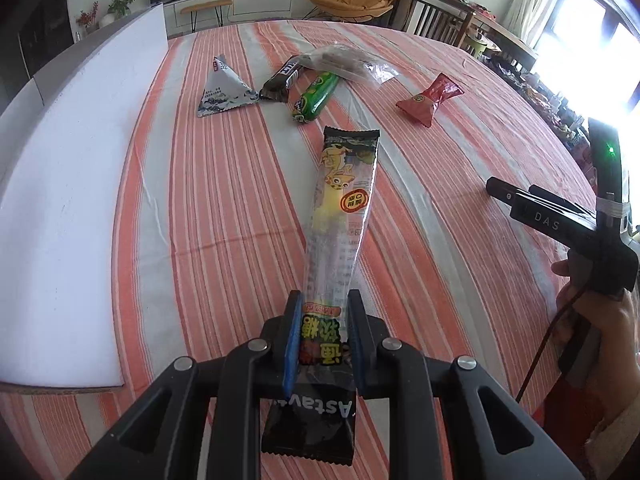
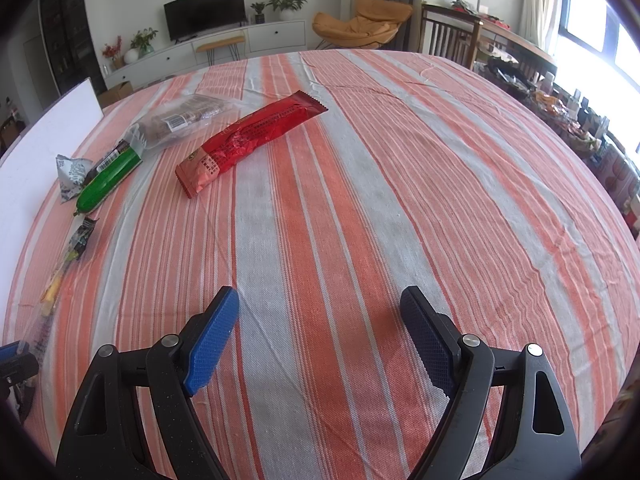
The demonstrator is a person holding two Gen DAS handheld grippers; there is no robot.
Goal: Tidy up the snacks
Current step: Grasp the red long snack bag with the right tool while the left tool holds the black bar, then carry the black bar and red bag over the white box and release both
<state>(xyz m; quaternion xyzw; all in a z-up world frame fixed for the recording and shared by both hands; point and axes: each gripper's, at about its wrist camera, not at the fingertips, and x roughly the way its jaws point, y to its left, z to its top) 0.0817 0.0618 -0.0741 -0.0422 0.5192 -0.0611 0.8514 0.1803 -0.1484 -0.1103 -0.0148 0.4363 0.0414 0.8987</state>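
Note:
My left gripper point(image 1: 322, 300) is shut on a long clear-and-black gummy packet point(image 1: 344, 200), its blue pads pinching the near end while the far end reaches out over the striped tablecloth point(image 1: 200, 200). The same packet point(image 2: 68, 256) shows at the left edge of the right wrist view. My right gripper point(image 2: 320, 300) stands open above bare cloth with nothing between its fingers. A red packet point(image 2: 252, 140) lies ahead of it. Further left are a green packet point(image 2: 108, 180), a clear bag point(image 2: 180, 120) and a triangular blue-white packet point(image 1: 226, 88) next to a dark bar point(image 1: 280, 80).
A white board point(image 1: 72, 200) lies along the table's left side. A hand point(image 1: 600, 320) holds the right gripper at the table's right. Chairs, a cluttered table and a TV cabinet stand beyond the far edge.

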